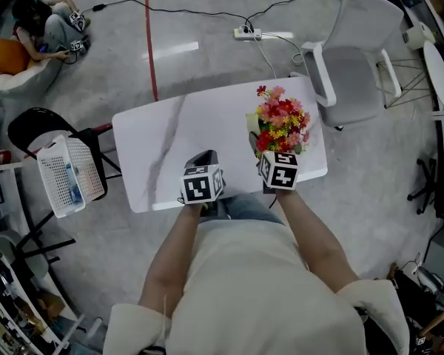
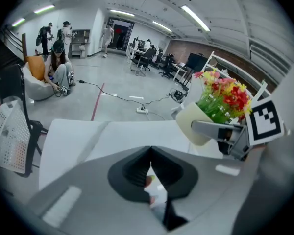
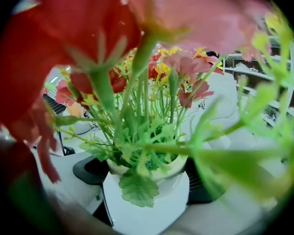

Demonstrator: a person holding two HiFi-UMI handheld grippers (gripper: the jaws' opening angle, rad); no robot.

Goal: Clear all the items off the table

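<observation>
A white pot of red, pink and yellow artificial flowers (image 1: 280, 124) is over the right front part of the white marble table (image 1: 155, 139). My right gripper (image 1: 265, 152) is shut on the pot, and its black pads (image 3: 90, 168) press the white pot (image 3: 147, 199) from both sides. Flowers and leaves fill most of the right gripper view. The left gripper view shows the pot (image 2: 193, 124) leaning a little in that grip. My left gripper (image 1: 203, 158) hovers over the table's front edge to the left of the pot. Its jaws (image 2: 150, 153) are shut with nothing between them.
A white basket (image 1: 66, 174) rests on a black chair left of the table. A white chair (image 1: 355, 58) stands beyond the table's far right corner. On the floor lie a power strip (image 1: 248, 32) with cables and a red tape line (image 1: 149, 43). A person (image 1: 41, 24) sits far left.
</observation>
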